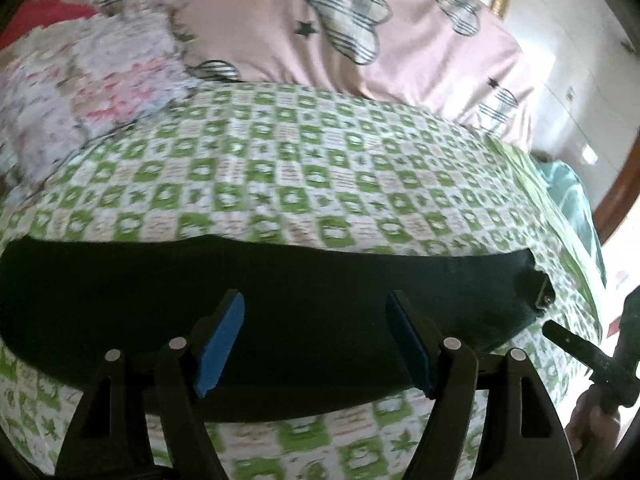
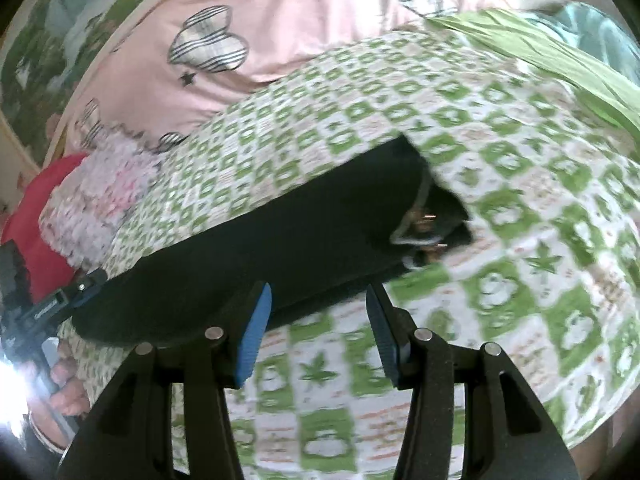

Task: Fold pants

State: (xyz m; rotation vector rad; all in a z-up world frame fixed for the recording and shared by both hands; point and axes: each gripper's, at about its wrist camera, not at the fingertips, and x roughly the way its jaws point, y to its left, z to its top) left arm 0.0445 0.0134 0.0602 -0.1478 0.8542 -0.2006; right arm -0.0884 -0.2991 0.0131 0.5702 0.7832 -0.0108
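Note:
The black pants (image 1: 280, 296) lie flat as a long band across a green-and-white checked bedsheet (image 1: 304, 168). In the left wrist view my left gripper (image 1: 316, 340) is open above the pants' near edge, its blue pads apart. The waistband end (image 1: 536, 288) is at the right. In the right wrist view the pants (image 2: 280, 248) run from lower left to the waistband (image 2: 428, 224). My right gripper (image 2: 318, 332) is open over the sheet, just off the pants' near edge, holding nothing. The other gripper (image 2: 48, 304) shows at the far left, by the pants' end.
A pink pillow with striped hearts (image 1: 320, 28) lies at the head of the bed. A pale floral cloth (image 1: 88, 88) and a red item (image 1: 44, 16) sit at the left. Green and teal bedding (image 2: 560, 52) lies at the right bed edge.

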